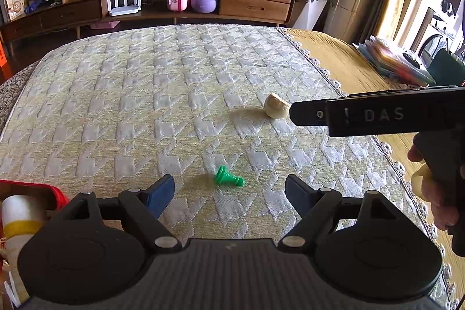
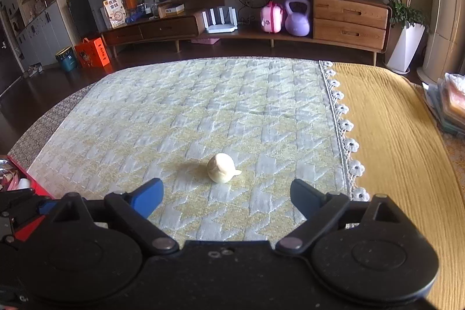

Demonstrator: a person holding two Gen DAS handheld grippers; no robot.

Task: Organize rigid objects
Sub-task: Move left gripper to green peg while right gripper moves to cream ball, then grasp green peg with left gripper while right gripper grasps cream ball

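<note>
Both grippers hang spread and empty over the quilted cloth — the right gripper with the cream figurine just ahead between its fingertips, the left gripper with the green pawn lying on its side just ahead of its gap. A red bin sits at the left gripper's left. Risk, as I judge it: the rounded figurine could squirt from a closing pinch — and the small pawn could roll aside on the soft cloth.
</note>
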